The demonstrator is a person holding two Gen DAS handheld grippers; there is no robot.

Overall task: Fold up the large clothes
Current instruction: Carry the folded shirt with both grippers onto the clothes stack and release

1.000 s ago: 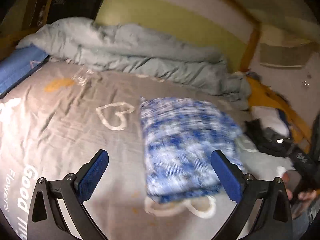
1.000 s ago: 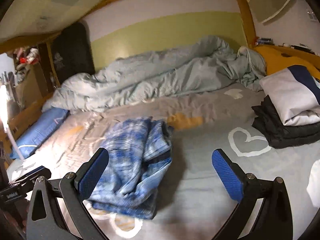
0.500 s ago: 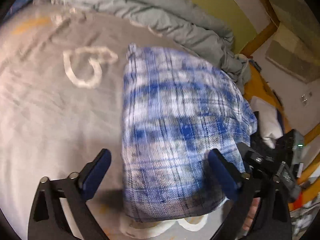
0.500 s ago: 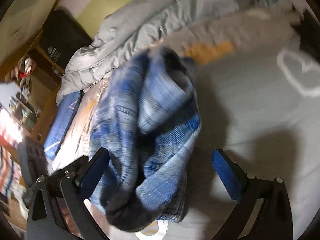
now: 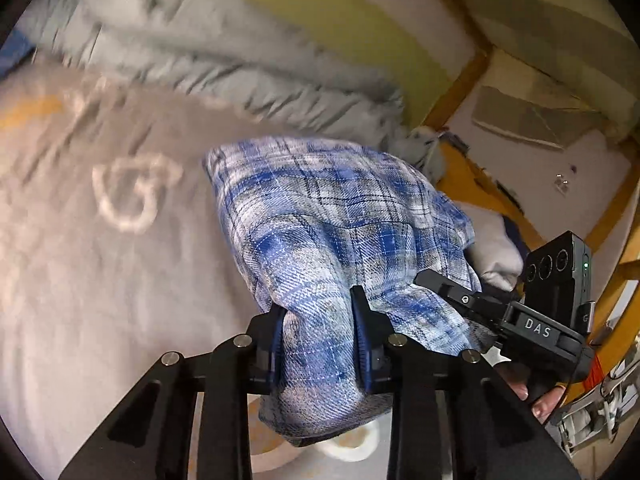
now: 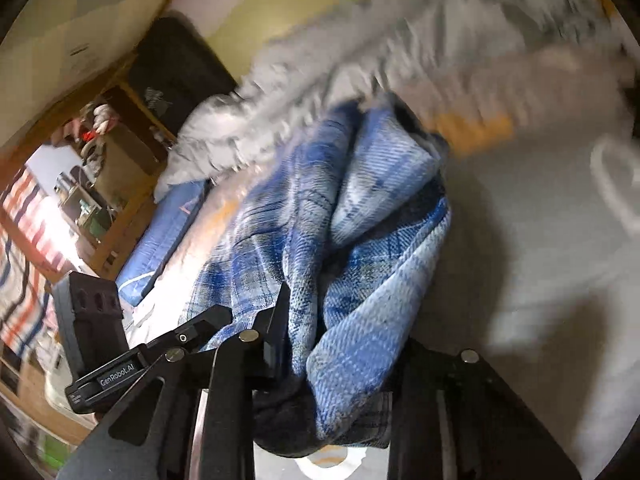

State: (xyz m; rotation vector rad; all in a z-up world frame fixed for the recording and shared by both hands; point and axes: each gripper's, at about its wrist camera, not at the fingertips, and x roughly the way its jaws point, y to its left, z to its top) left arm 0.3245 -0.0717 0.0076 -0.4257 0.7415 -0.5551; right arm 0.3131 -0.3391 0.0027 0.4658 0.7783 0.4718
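Grey bedsheet (image 5: 120, 280): my left gripper (image 5: 318, 344) and right gripper (image 6: 340, 344) are closing on the already-folded blue plaid shirt (image 5: 340, 220); stacking remains, I judge.

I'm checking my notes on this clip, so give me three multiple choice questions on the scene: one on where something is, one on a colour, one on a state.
1. Where does the plaid garment lie?
A. on the grey bedsheet
B. on a wooden chair
C. inside a drawer

2. What colour is the garment's plaid?
A. red and black
B. blue and white
C. green and yellow

3. What is between the left gripper fingers?
A. nothing
B. a pillow corner
C. a bunch of the plaid cloth

Answers: 1 A, grey sheet with a white heart surrounds it. 2 B, both wrist views show blue and white checks. 3 C, the jaws are closing with cloth bunched between the pads.
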